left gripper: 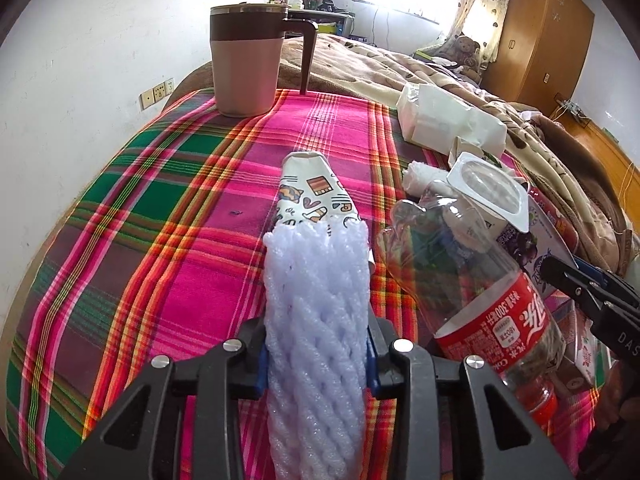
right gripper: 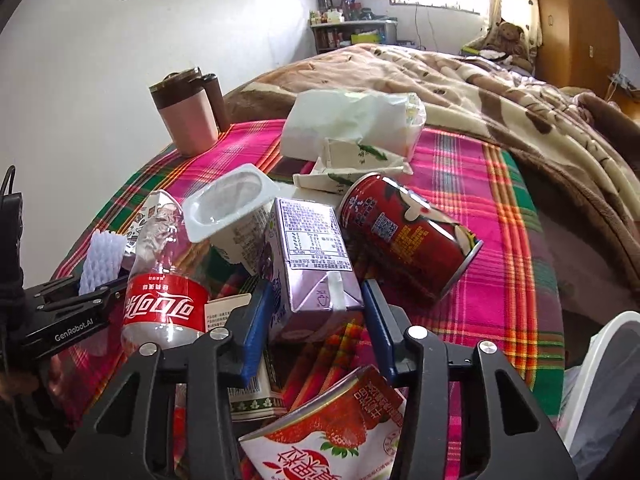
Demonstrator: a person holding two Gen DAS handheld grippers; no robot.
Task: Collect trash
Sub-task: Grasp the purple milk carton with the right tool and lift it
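Foam net sleeve (left gripper: 316, 320): pale lilac, diamond mesh, squeezed narrow.

The left gripper (left gripper: 316, 354) was angled down and forward, its jaws closed on a foam net (left gripper: 316, 320) that was squeezed between the blue pads (left gripper: 262, 368). The right gripper (right gripper: 316, 332) was tilted down likewise, and its blue pads (right gripper: 256, 332) were pressed against the two sides of a purple carton (right gripper: 308, 276). The two grippers were held side by side, near each other. In the left wrist view the right gripper's black fingers were seen at the right edge.
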